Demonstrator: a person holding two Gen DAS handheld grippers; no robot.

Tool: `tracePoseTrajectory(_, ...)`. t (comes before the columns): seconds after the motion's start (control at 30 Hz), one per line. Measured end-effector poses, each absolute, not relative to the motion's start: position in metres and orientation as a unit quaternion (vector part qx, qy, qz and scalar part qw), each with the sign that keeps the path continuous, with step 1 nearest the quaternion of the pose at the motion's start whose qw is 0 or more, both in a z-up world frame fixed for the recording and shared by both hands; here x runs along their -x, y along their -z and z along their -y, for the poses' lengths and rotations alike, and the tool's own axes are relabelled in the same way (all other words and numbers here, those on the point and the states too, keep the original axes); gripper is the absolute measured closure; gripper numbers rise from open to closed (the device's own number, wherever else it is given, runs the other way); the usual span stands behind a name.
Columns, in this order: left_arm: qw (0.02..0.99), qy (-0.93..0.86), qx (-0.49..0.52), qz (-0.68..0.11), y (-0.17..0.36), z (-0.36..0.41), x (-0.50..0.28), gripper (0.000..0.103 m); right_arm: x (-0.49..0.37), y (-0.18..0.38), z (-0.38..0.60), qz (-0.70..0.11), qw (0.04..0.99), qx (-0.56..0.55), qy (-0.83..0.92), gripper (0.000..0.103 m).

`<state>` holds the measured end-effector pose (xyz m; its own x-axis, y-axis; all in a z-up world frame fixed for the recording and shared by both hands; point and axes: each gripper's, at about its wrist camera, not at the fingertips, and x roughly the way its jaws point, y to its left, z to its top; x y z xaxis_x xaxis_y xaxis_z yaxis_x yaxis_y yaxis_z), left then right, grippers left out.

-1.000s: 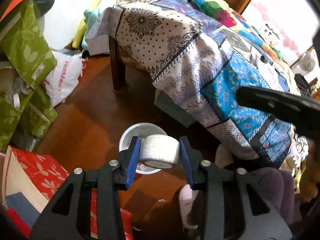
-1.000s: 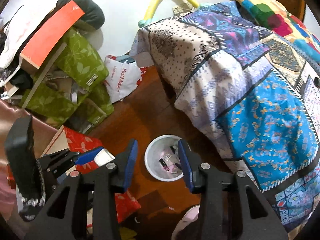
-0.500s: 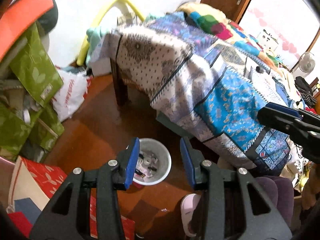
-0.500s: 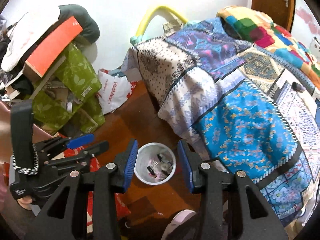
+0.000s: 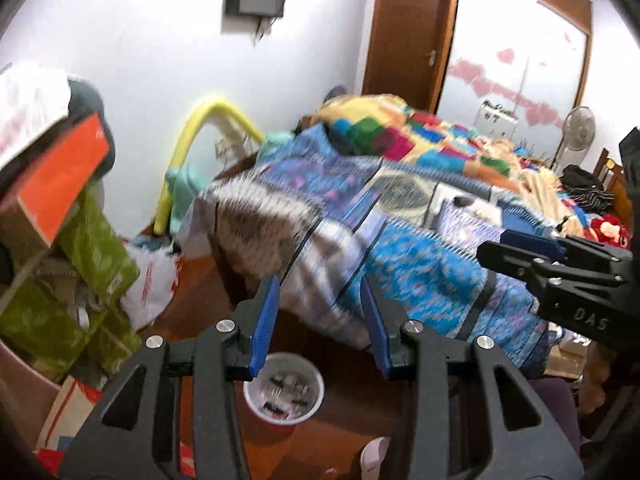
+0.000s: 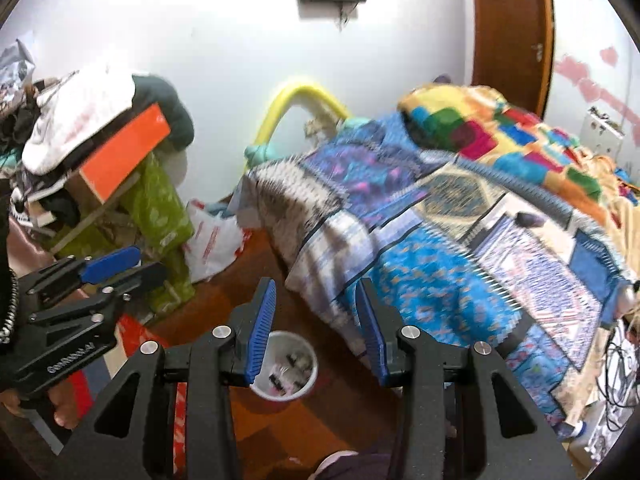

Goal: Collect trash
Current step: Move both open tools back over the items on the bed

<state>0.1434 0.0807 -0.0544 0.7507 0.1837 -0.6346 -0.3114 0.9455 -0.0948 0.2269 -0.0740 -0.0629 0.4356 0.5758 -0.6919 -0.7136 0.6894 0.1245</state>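
The white trash bin (image 5: 284,394) is standing upright on the brown floor (image 5: 332,444) just beside the bed, holding small dark and pale scraps; it is showing low between my blue pads in both views. I am holding my left hand-held gripper (image 5: 322,322) released, with nothing between its pads. My right hand-held gripper (image 6: 316,330) is likewise spread and carrying nothing. A patterned quilt (image 6: 432,236) is draping over the bed's edge, and green boxes (image 6: 158,204) are leaning against the wall to the left.

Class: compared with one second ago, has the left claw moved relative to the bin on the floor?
Yes. The left claw has risen and tilted up; the bin now sits lower in its view.
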Motion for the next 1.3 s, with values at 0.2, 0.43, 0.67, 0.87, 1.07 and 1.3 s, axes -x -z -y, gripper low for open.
tracePoseTrajectory(0.2,0.948,-0.109,0.083,-0.288,0.021,-0.045,-0.153,0.062,-0.228,0.033,0.114,-0.325,0.871,0.078,-0.36,0.065)
tracePoseTrajectory(0.43,0.96,-0.076,0.067,-0.259,-0.003,-0.007,-0.183,0.061,-0.238,0.005,0.159,-0.288,0.897,0.06,-0.331,0.065)
tracePoseTrajectory(0.67,0.966,-0.047,0.046,-0.25,-0.016,0.027,-0.226,0.058,-0.26,-0.01,0.198,-0.265,0.916,0.048,-0.296,0.064)
tracePoseTrajectory(0.87,0.967,-0.029,0.033,-0.252,-0.014,0.052,-0.269,0.036,-0.295,-0.007,0.226,-0.267,0.928,0.036,-0.256,0.058)
tracePoseTrajectory(1.07,0.96,-0.006,0.032,-0.278,0.004,0.066,-0.322,0.032,-0.339,0.01,0.25,-0.297,0.927,0.026,-0.225,0.057)
tracePoseTrajectory(1.3,0.946,0.017,0.033,-0.322,0.044,0.077,-0.392,0.032,-0.389,0.047,0.265,-0.343,0.915,0.027,-0.21,0.057)
